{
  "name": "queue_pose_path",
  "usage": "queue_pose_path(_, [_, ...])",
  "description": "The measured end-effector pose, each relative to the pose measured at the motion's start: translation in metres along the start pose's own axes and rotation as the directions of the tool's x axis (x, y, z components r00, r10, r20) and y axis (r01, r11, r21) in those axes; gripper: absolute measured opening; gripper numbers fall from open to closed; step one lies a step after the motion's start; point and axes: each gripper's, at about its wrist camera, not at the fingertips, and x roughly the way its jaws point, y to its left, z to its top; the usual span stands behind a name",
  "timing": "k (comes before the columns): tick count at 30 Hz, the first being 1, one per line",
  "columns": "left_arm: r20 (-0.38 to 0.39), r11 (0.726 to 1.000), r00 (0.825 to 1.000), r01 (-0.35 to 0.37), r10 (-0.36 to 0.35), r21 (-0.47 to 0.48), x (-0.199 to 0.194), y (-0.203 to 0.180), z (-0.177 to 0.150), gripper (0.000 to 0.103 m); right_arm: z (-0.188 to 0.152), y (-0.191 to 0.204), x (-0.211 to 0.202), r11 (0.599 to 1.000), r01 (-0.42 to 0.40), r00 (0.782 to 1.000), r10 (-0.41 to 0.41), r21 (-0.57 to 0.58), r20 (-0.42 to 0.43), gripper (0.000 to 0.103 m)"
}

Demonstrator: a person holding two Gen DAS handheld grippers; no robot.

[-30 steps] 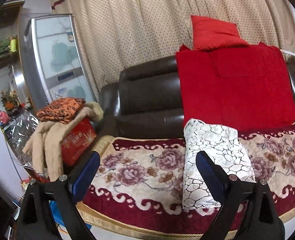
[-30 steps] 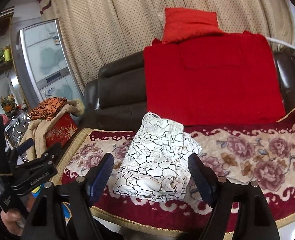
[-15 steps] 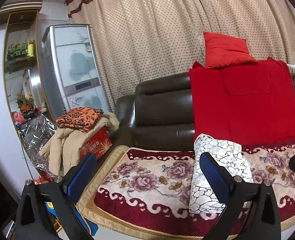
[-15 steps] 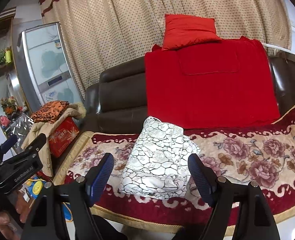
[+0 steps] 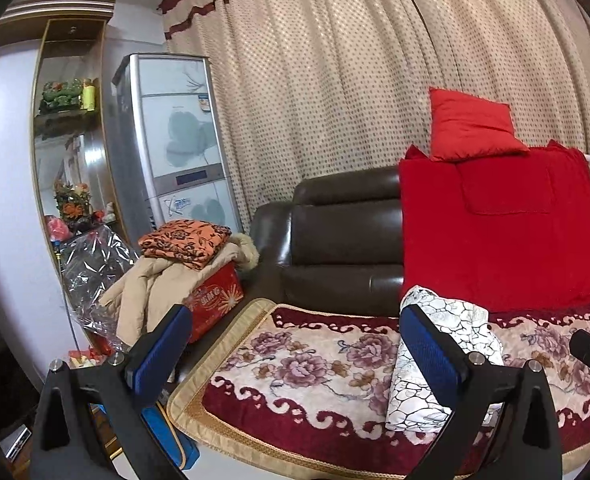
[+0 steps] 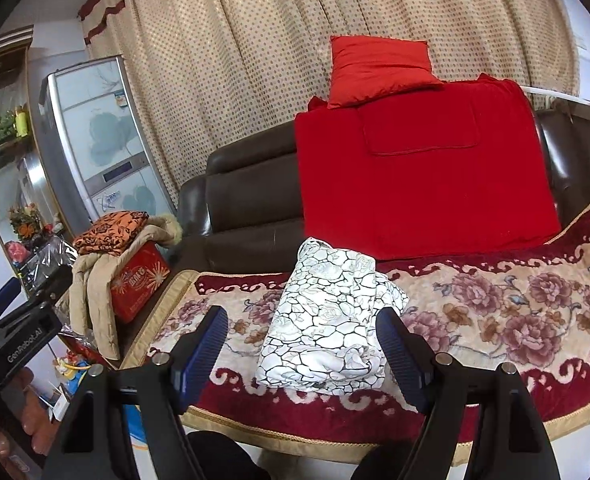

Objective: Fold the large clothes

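The white garment (image 6: pixel 327 320) with its black crackle print lies folded into a compact, slightly lumpy bundle on the floral sofa cover (image 6: pixel 495 312), near the front edge of the seat and below the red blanket (image 6: pixel 415 176) draped over the sofa back. In the left wrist view the same bundle sits just behind the right finger of that claw.

Both claws are empty. The left claw (image 5: pixel 295 352) stands as wide as it goes, with only the sofa cover showing between its blue pads. The right claw (image 6: pixel 303 348) is also spread wide; the bundle appears framed between its fingers, but the pads do not touch the cloth.

Judging by the tidy bundle, the fold looks finished and the step in hand is drawing clear of it. To do this well, both claws should back off straight and level, so no pad snags a loose layer and pulls the fold open. The lower front corner looks a little puffy; if a neater result is wanted, a light press there from above would suit better than a fresh pinch. The next garment probably comes from the pile at the side, where an orange patterned cloth (image 5: pixel 185 242) and a beige coat (image 5: pixel 163 284) rest on a red box (image 5: pixel 215 300).

Readable writing: "GenRobot.AI" on the body of the left claw as seen from the right wrist view. The red box carries gold characters too small to read, and the tall cabinet (image 5: pixel 175 148) has a small sticker that cannot be made out.
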Motion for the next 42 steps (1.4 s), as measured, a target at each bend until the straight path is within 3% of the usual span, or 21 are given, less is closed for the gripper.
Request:
queue_pose_path(22, [0.052, 0.998, 0.998, -0.029, 0.032, -0.055, -0.045, 0.041, -0.003, 0.103, -0.004, 0.032, -0.038, 0.998, -0.033, 0.999, 0.035, -0.054, 0.035, 0.080])
queue_pose_path(42, [0.088, 0.998, 0.996, -0.030, 0.035, -0.053, -0.067, 0.043, -0.001, 0.103, -0.005, 0.036, -0.060, 0.996, -0.031, 0.997, 0.036, -0.078, 0.065, 0.080])
